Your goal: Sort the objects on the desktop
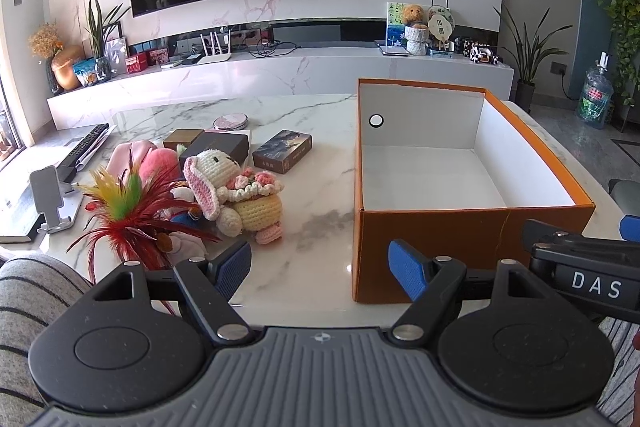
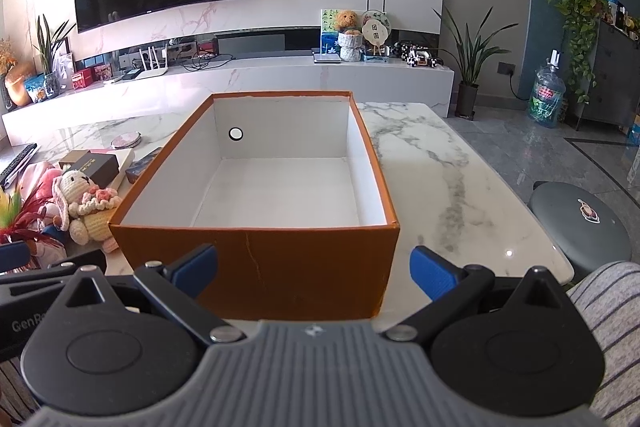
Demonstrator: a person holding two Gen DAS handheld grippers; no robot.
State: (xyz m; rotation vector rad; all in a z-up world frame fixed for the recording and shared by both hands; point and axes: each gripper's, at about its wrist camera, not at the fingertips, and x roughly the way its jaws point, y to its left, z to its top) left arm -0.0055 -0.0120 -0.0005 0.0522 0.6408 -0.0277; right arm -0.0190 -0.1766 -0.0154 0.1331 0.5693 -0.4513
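Left wrist view: left gripper (image 1: 320,269) hangs low over the marble desk (image 1: 320,195), jaws spread wide, nothing between the blue pads (image 1: 234,269). Orange box (image 1: 472,187), white inside and empty, stands open on the desk, right of centre; its near left corner sits just ahead of the right-hand pad. Left of the box, well apart from it, a loose cluster: crochet rabbit (image 1: 236,193) lying in front, red and green feather toy (image 1: 132,217) beside it, pink plush (image 1: 154,163) behind. Further back, two dark flat boxes (image 1: 220,147), a card box (image 1: 282,151) with a printed picture, a round pink compact (image 1: 231,123). A remote (image 1: 82,151) and a phone stand (image 1: 50,199) near the far left edge. Part of the other gripper shows at the right edge.

Right wrist view: right gripper (image 2: 314,273) points straight at the box's (image 2: 256,263) near wall, jaws fully apart, holding nothing. The box fills the centre; its floor is bare. The rabbit (image 2: 86,205) lies just left of the box's near left corner, with the feather toy (image 2: 18,217) at the left edge. Striped sleeve (image 2: 608,311) at lower right.
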